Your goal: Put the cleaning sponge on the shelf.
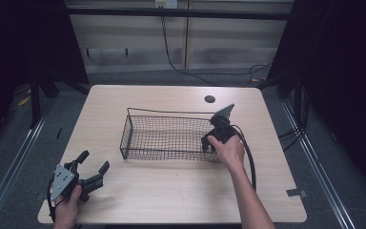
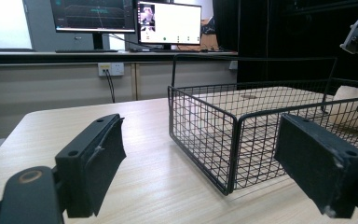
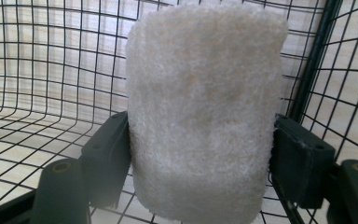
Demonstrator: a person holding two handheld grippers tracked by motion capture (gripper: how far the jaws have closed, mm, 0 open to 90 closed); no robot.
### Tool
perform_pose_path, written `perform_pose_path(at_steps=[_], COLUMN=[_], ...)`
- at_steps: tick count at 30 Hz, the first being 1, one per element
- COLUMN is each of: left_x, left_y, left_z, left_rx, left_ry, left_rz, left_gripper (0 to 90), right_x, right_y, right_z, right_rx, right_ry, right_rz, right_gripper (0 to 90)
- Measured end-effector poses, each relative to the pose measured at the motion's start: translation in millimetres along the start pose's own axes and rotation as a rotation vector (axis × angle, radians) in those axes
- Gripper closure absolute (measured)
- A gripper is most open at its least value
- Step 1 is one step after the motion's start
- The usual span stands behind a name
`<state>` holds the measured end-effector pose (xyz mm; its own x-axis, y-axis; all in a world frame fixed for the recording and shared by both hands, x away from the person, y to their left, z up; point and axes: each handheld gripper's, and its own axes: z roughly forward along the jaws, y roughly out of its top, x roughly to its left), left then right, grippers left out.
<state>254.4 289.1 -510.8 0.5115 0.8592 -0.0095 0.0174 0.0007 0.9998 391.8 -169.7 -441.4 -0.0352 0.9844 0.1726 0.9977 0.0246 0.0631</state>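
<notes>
Right gripper [image 3: 200, 154] clamps the white sponge [image 3: 203, 112] between its jaws inside the wire basket [image 1: 138, 138]; left gripper [image 1: 91, 164] jaws apart.

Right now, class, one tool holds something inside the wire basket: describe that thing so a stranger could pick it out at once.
Start at the pale wooden table and find the black wire basket at its middle. At the basket's right end the right tool reaches in, jaws on either side of a white fluffy roll. It is the one soft, pale thing among black wire.
</notes>
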Motion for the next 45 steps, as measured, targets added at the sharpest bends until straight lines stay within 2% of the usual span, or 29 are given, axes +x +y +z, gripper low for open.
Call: perform_pose_path(at_steps=[20,31,38,42,45], left_x=[0.0,0.0,0.3,0.3,0.3], left_y=[0.0,0.0,0.1,0.1,0.1], left_z=[0.0,0.0,0.1,0.1,0.1], left_rx=[0.000,0.001,0.001,0.002,0.001], left_ry=[0.000,0.000,-0.003,-0.003,-0.003], left_rz=[0.000,0.000,0.004,0.005,0.004], left_gripper=[15.5,15.5,15.5,15.5,15.5], right_x=[0.9,-0.5,-2.2,-2.3,-1.9], right_y=[0.2,-0.3,-0.5,-1.5,-2.3], right_z=[-1.6,-5.3,-7.9,-9.5,-11.9], right_rx=[0.018,0.006,0.003,-0.007,-0.024], right_ry=[-0.014,-0.003,0.012,0.013,0.018], right_rz=[0.003,0.003,-0.003,-0.020,-0.014], right_gripper=[22.8,16.2,17.3,15.6,15.6])
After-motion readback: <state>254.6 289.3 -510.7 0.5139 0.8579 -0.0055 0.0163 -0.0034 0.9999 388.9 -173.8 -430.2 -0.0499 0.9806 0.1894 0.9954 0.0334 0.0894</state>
